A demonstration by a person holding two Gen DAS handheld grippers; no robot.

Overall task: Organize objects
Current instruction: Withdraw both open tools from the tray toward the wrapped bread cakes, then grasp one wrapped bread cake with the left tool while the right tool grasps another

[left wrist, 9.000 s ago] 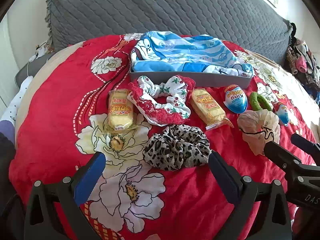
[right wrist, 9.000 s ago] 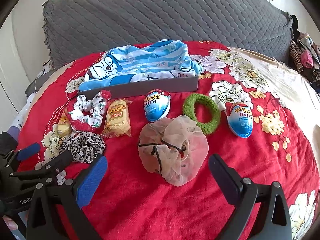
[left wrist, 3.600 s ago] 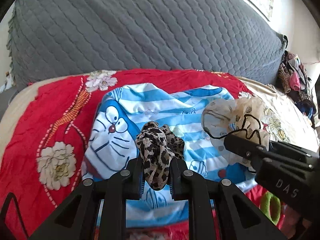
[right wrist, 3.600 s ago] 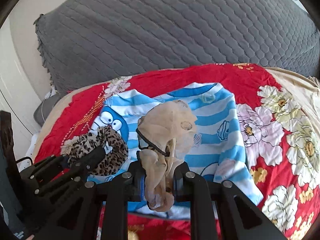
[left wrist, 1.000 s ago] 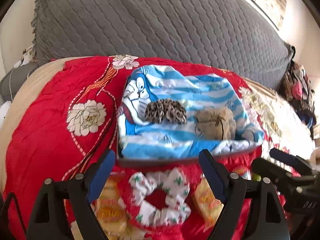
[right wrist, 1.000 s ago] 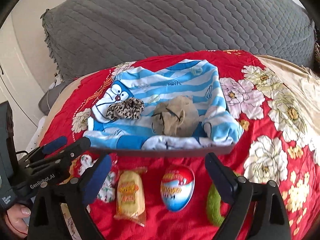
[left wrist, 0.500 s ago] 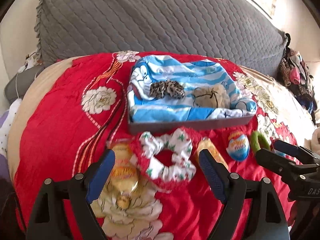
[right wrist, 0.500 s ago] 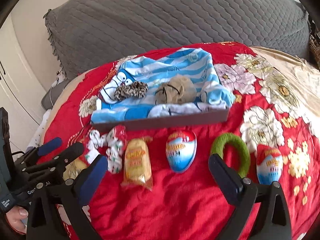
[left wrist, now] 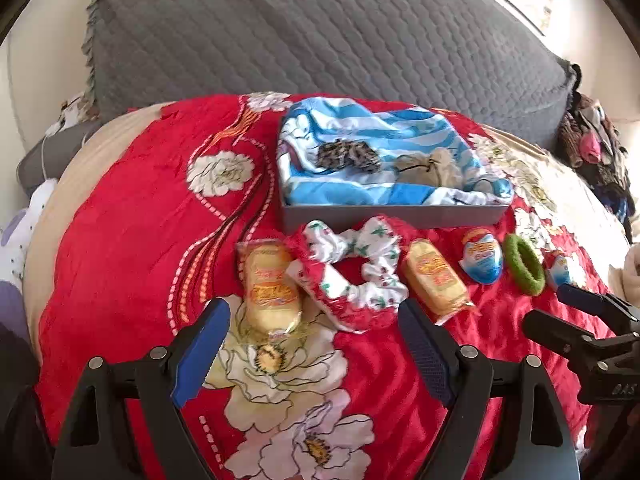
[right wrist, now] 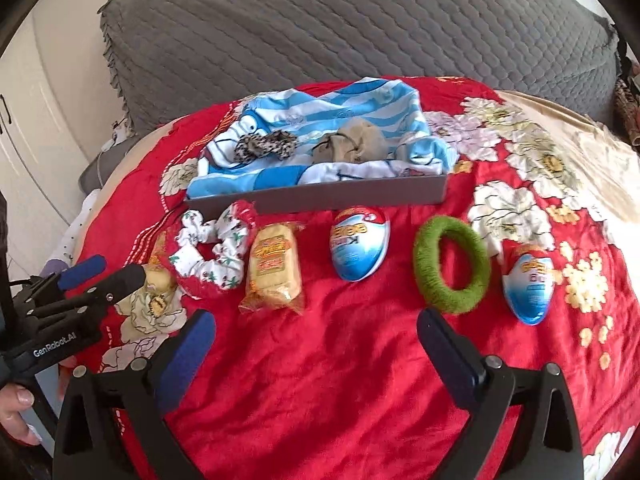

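- My left claw (left wrist: 312, 340) and right claw (right wrist: 316, 340) are both released, jaws spread wide with nothing between them. Each is pitched steeply down over the bed (right wrist: 320, 400).
- Nearest my left claw: a wrapped snack cake (left wrist: 270, 292). I judge it light, soft and crushable; the film looks slippery. Grip across the short sides, gently.
- Beside it, touching: the red-and-white scrunchie (left wrist: 352, 272). Limp fabric; pinch any bunched fold.
- Second snack cake (right wrist: 276, 272): handle as the first.
- Ahead of my right claw: two plastic eggs (right wrist: 359, 244) (right wrist: 528, 290). Probably rigid and smooth; clamp across the narrow width.
- Green ring (right wrist: 452, 266): fuzzy, firm; grip one side of the band.
- Farthest: the grey tray (right wrist: 320, 196), holding the leopard scrunchie (right wrist: 264, 144) and beige scrunchie (right wrist: 352, 146).
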